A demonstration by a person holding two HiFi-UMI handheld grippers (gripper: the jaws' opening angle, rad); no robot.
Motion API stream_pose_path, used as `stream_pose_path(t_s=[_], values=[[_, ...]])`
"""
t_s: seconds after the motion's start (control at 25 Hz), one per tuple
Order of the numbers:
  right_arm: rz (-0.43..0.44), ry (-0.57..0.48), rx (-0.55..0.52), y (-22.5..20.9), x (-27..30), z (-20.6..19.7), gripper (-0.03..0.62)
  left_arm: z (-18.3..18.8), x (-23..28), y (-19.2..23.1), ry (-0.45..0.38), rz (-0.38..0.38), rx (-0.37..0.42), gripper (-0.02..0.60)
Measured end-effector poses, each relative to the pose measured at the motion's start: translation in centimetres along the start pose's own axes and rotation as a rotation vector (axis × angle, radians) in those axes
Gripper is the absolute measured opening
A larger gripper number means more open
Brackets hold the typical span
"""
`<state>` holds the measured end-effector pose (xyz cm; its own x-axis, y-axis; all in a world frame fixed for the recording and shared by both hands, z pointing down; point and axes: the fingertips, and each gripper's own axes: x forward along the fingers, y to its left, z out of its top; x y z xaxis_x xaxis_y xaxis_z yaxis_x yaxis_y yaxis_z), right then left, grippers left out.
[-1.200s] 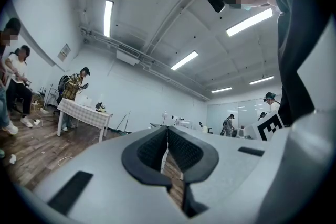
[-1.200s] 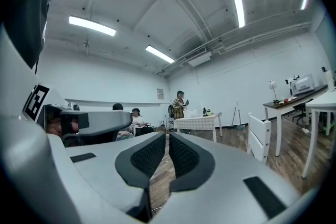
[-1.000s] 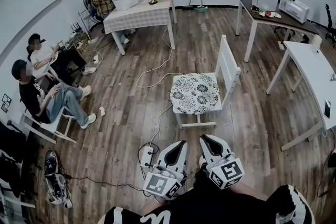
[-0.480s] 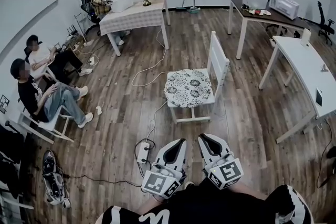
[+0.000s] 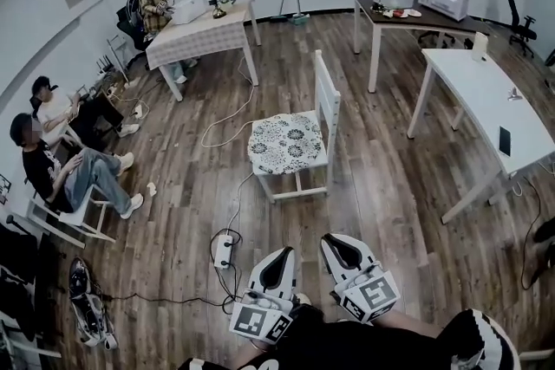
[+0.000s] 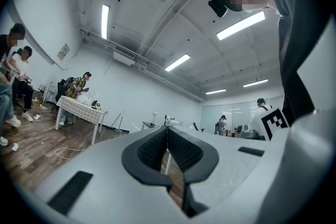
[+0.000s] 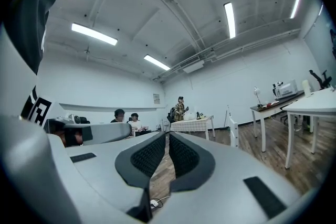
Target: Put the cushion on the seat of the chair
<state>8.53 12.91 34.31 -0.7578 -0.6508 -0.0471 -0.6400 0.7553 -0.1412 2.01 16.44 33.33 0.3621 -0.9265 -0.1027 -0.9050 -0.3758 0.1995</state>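
Right tool (image 7: 167,136) jaws nearly together, empty, white chair (image 7: 233,137) beyond

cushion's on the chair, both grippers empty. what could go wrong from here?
1. Trip risk: the power strip and its cable lie on the floor close to the person, and the cable runs toward the chair.
2. The cushion seems to overhang the seat's front edge, so a bump to the chair might slide it off.

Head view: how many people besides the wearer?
3. A standing person by the checkered table, top left; a farther seated person and a nearer seated person at the left edge. Others may be hidden.
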Motion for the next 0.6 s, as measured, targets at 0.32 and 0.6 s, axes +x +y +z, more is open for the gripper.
stream_pose_path(t_s=[0.32,0.6], values=[[0.041,0.02,-0.009,0.4,-6.6,0.1,0.034,-1.3,-1.8,-7.0,-0.001,0.003,0.004,0.008],[0.076,0.038,-0.025,0.1,-9.4,-0.1,0.026,-2.6,-2.4,-9.9,-0.002,0.018,-0.012,0.008]])
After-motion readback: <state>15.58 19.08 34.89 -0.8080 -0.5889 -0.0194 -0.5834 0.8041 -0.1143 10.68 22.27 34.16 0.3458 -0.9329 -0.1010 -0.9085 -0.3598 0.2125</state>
